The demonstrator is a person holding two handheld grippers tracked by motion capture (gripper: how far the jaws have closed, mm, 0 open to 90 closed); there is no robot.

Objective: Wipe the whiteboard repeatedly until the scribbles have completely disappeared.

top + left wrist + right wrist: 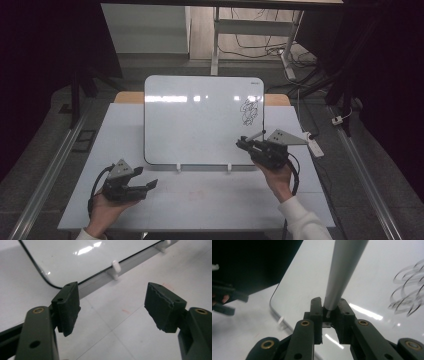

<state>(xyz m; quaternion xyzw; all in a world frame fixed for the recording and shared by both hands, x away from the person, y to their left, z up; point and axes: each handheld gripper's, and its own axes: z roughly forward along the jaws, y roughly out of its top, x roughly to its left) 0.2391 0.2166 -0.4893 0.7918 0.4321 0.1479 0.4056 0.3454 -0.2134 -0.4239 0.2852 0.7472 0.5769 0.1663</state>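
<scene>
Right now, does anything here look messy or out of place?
Only the black scribble in the upper right corner of the whiteboard, and faint reddish smudges on the table in front of it. Nothing is spilled or tipped.

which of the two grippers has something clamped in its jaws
The right gripper: its jaws are shut on a grey marker over the whiteboard. The left gripper has its jaws apart with nothing between them.

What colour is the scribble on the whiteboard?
Black, a looping scribble at the whiteboard's upper right; clearest in the high view.
</scene>
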